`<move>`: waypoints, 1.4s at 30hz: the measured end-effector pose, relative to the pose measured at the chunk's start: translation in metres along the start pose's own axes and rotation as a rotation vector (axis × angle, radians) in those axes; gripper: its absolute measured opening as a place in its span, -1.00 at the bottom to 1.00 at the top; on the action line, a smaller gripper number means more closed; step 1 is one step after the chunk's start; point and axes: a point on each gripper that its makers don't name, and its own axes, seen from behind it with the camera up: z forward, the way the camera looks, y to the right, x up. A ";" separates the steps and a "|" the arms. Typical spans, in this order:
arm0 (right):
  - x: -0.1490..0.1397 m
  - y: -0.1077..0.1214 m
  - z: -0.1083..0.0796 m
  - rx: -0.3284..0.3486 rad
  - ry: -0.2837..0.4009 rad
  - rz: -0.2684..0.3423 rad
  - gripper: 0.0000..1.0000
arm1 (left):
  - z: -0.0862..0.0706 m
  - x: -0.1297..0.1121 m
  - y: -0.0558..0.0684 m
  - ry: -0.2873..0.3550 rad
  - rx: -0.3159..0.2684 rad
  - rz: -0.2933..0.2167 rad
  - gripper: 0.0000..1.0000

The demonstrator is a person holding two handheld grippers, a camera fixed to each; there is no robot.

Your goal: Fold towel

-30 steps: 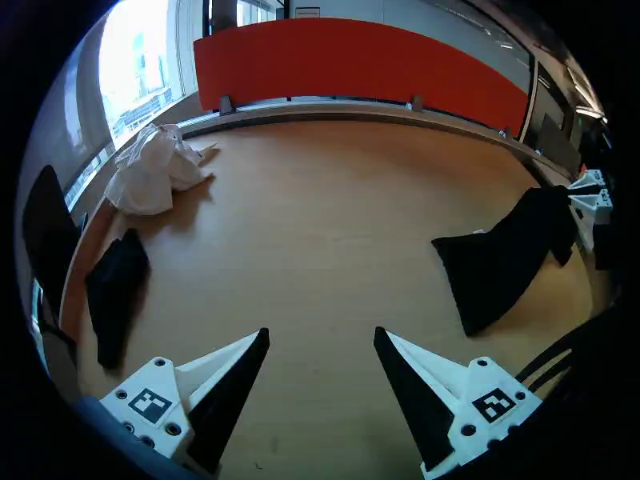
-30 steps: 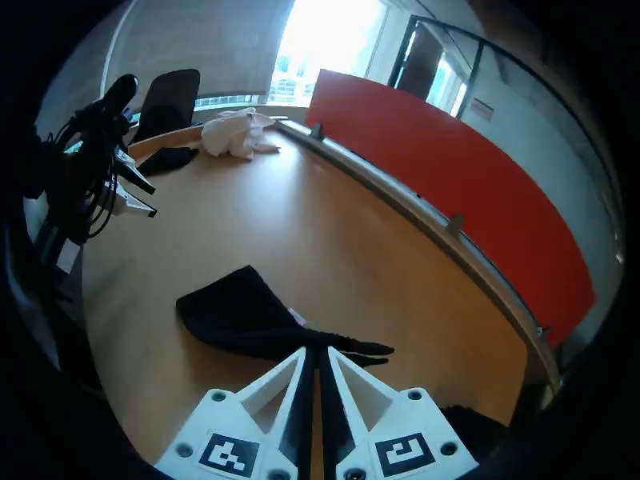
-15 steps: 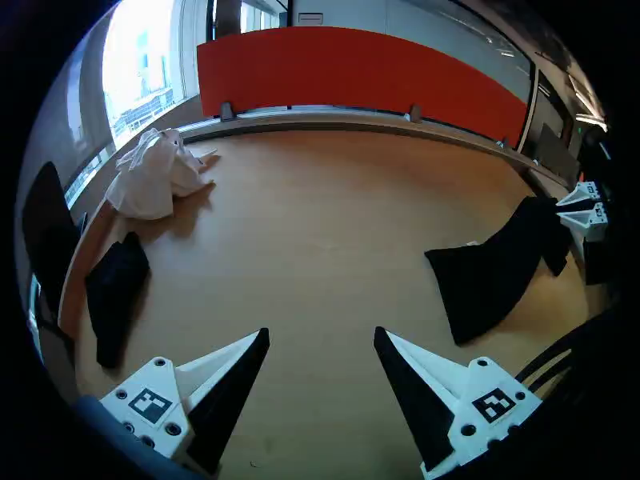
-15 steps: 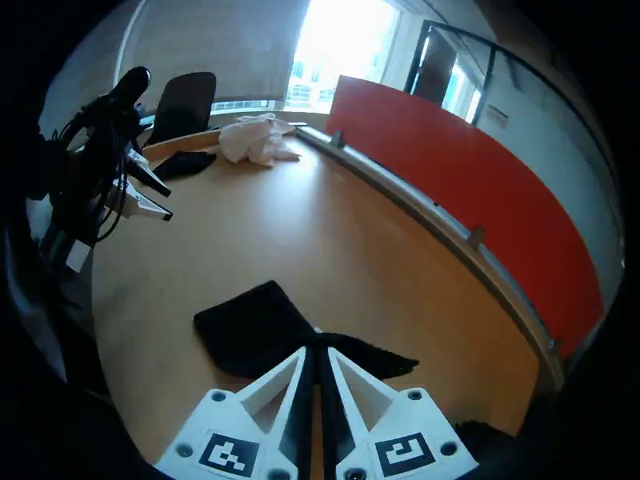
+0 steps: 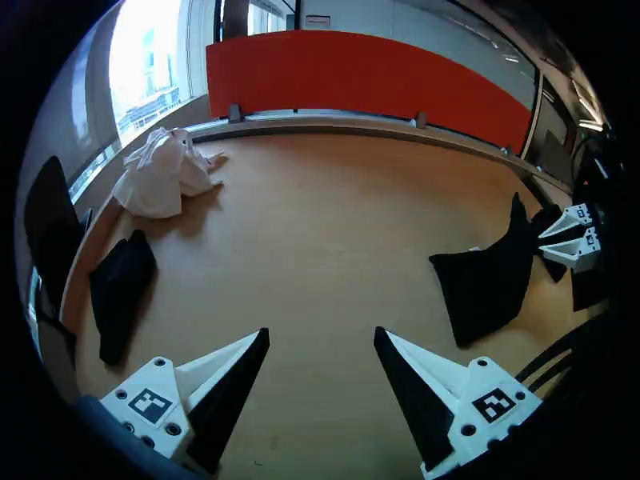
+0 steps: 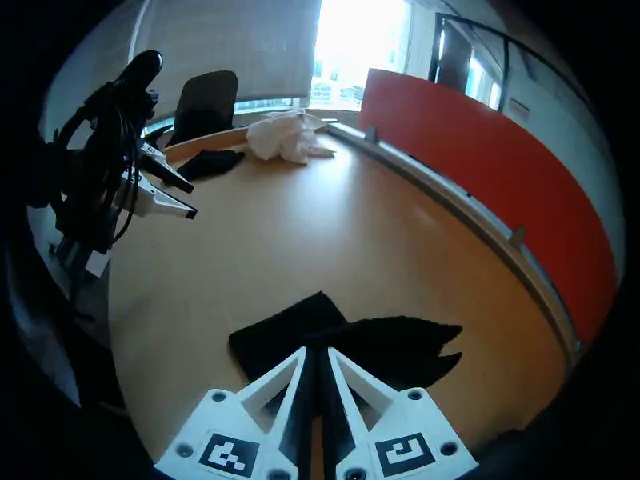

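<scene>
- The black towel (image 6: 352, 340) lies crumpled on the wooden table (image 6: 264, 240), near its front edge, with one part drawn up off the surface
- The right gripper (image 6: 318, 350) has its fingers pressed together on the towel's near edge, pinching the cloth
- In the left gripper view the towel sits at the far right, one corner standing up beside the right gripper
- The left gripper (image 5: 320, 336) hovers over bare table with its fingers spread wide, holding nothing, well apart from the towel
- A white cloth (image 5: 164, 168) lies bunched at the table's far left corner, and a second black cloth (image 5: 120, 292) lies nearer along that edge
- A red partition (image 5: 368, 76) runs along the table's far side
</scene>
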 end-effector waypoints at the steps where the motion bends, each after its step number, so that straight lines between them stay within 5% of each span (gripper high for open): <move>1: 0.000 -0.002 0.001 0.003 0.000 0.001 -0.92 | 0.000 0.000 -0.001 0.000 0.002 -0.001 0.95; 11: 0.003 -0.028 0.022 0.079 -0.005 0.015 -0.88 | -0.001 -0.003 -0.013 0.001 0.017 -0.018 0.95; 12: 0.002 -0.032 0.024 0.090 -0.010 0.017 -0.76 | -0.001 -0.003 -0.014 0.001 0.019 -0.020 0.95; 18: -0.006 -0.043 0.033 0.130 -0.044 0.039 0.72 | -0.002 -0.005 -0.020 -0.003 0.029 -0.022 0.95; 42: -0.070 -0.033 0.024 0.078 -0.136 0.113 0.78 | -0.002 -0.005 -0.019 -0.007 0.030 -0.012 0.95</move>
